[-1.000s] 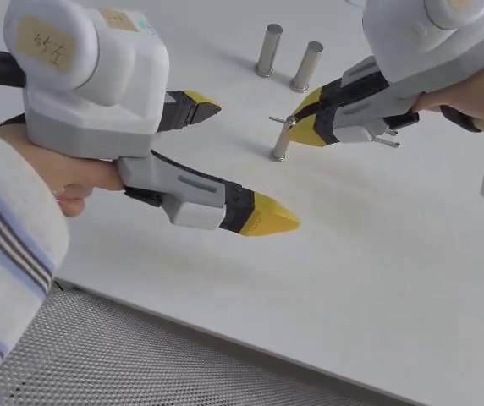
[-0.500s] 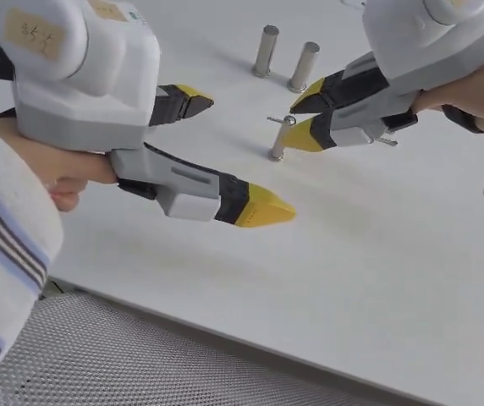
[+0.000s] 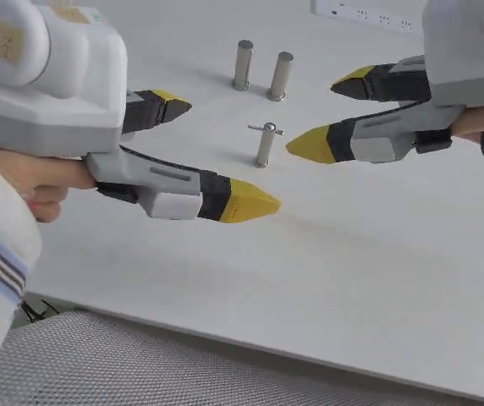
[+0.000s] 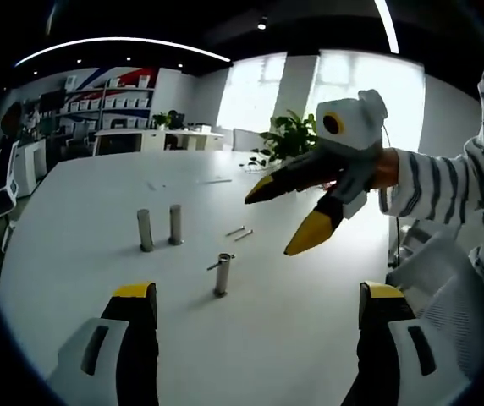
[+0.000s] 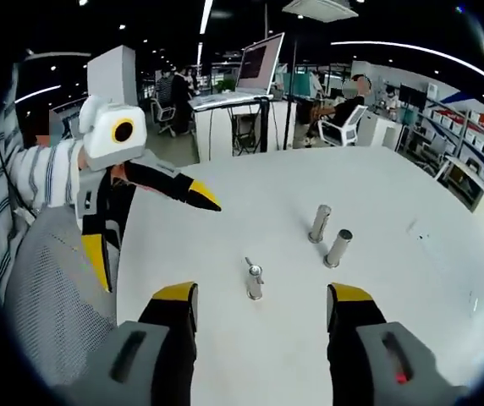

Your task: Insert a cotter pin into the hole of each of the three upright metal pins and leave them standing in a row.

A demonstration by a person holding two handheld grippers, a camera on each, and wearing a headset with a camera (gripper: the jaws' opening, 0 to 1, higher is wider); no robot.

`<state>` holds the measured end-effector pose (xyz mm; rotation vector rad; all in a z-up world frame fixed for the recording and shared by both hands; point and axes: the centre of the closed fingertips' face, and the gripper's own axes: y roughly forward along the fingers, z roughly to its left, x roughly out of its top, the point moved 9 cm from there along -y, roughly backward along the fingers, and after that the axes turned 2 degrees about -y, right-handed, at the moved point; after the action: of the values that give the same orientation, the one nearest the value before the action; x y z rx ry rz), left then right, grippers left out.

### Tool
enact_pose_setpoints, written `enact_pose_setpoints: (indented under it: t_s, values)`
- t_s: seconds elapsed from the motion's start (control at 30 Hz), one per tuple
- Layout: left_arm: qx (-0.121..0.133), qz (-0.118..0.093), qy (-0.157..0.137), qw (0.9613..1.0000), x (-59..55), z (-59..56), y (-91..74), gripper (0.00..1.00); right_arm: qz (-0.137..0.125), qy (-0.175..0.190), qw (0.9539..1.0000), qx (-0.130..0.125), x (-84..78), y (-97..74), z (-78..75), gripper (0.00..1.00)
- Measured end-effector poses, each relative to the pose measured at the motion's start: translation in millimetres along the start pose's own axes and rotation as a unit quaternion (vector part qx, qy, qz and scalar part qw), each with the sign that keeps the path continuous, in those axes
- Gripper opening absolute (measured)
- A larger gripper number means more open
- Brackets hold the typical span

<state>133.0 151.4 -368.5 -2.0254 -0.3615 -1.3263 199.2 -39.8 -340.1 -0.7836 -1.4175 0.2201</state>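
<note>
Pins, three, upright on desk [image 3: 377,279]: fitted pin [image 3: 264,150] carries cotter pin [image 3: 266,128]; two bare pins [image 3: 243,65] [image 3: 281,76] stand nearer far edge. Left hand-held gripper [image 3: 225,154] and right hand-held gripper [image 3: 318,114]: jaws wide, empty. Spare cotter pins [image 4: 236,233] lie loose nearby. Advice: pinch one by its head, legs level with hole.

the right gripper [image 3: 313,115] has opened its jaws and backed off the cotter pin [image 3: 266,129].
</note>
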Motion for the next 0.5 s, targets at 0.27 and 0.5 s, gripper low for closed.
enact_pose_setpoints:
  t_s: [0.27,0.5]
  values:
    - [0.009,-0.009,-0.012,0.9998,5.8,-6.6,-4.1,0.97,-0.062,0.097,0.9909,-0.071,-24.7,-36.9,15.1,0.71]
    - [0.011,-0.006,-0.013,0.9998,11.1,-12.8,-6.4,0.97,-0.060,0.123,0.9866,-0.089,-43.3,-53.1,23.2,0.74]
